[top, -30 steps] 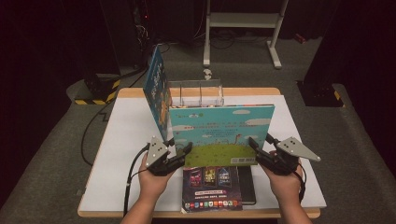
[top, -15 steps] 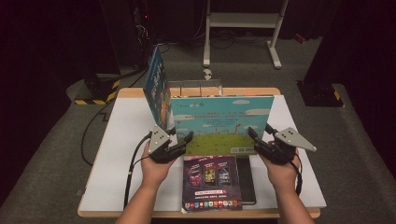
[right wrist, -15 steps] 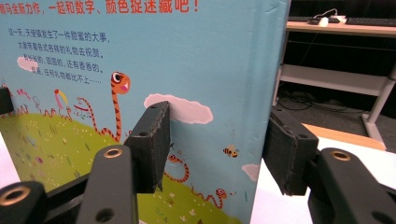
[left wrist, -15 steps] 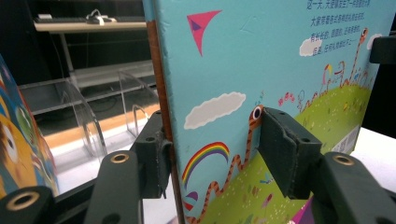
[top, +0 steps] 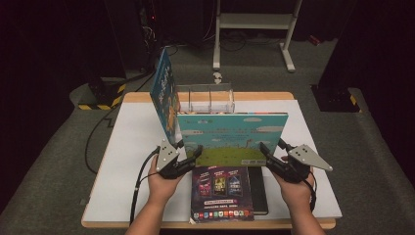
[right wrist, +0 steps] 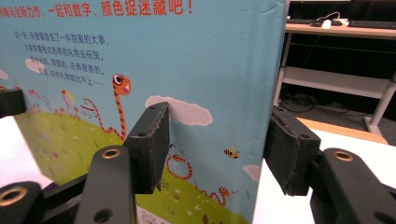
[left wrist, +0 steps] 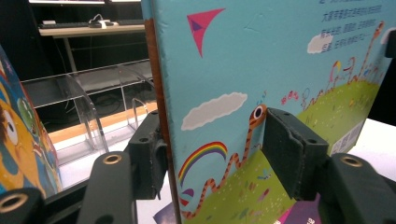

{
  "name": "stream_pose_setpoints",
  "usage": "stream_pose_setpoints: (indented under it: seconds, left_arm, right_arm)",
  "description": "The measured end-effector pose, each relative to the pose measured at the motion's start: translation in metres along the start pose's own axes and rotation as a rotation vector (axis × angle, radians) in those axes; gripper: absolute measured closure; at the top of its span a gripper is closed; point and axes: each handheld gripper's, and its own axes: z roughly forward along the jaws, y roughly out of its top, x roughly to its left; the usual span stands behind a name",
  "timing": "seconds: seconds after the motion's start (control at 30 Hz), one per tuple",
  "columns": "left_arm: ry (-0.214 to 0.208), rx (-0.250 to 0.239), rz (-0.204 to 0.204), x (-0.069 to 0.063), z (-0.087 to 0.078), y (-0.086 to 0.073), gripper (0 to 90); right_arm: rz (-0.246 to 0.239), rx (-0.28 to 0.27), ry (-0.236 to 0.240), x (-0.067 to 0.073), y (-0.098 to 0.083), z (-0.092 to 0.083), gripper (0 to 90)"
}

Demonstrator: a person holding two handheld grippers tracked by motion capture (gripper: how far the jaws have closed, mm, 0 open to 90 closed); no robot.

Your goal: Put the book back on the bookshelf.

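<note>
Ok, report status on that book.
Left gripper, right gripper open, astride the book, one per end. It's upright before clear rack. Second book leans at rack's left.

The upright picture book (top: 230, 139) hides part of the clear rack (top: 205, 98).

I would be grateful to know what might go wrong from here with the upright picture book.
1. The picture book stands on its lower edge. The left tool has just been opening its jaws, and neither its pads nor those of the right tool seem to press, so the book may topple onto the flat books.
2. Falling backward, it could strike the clear rack or the leaning book.
</note>
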Motion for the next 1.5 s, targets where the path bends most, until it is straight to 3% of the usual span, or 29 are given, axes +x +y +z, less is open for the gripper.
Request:
stream_pose_setpoints:
  seconds: [0.33, 0.6, 0.83, 1.0, 1.13, 1.37, 1.5]
  left_arm:
    - [0.011, -0.011, -0.014, -0.003, -0.013, -0.003, 38.3]
    - [0.016, -0.011, -0.020, -0.005, -0.018, -0.005, 36.6]
    - [0.027, -0.016, -0.027, -0.003, -0.018, -0.003, 36.4]
    - [0.037, -0.012, -0.031, -0.001, -0.015, 0.000, 36.4]
    - [0.070, -0.011, -0.030, 0.005, -0.017, 0.001, 37.5]
    - [0.103, 0.003, -0.024, 0.020, -0.033, -0.003, 37.5]
    - [0.124, 0.009, -0.027, 0.027, -0.042, -0.005, 37.5]
  right_arm:
    - [-0.010, -0.007, 0.061, 0.005, -0.006, -0.017, 37.6]
    - [-0.026, -0.028, 0.144, 0.004, -0.011, -0.019, 30.5]
    - [-0.065, -0.053, 0.211, 0.010, -0.003, -0.018, 30.8]
    - [-0.066, -0.060, 0.248, 0.013, 0.002, -0.015, 39.6]
    - [-0.050, -0.053, 0.289, 0.011, 0.004, -0.014, 42.9]
    - [-0.048, -0.048, 0.309, 0.010, 0.003, -0.016, 44.2]
    - [-0.044, -0.048, 0.320, 0.010, 0.003, -0.017, 49.6]
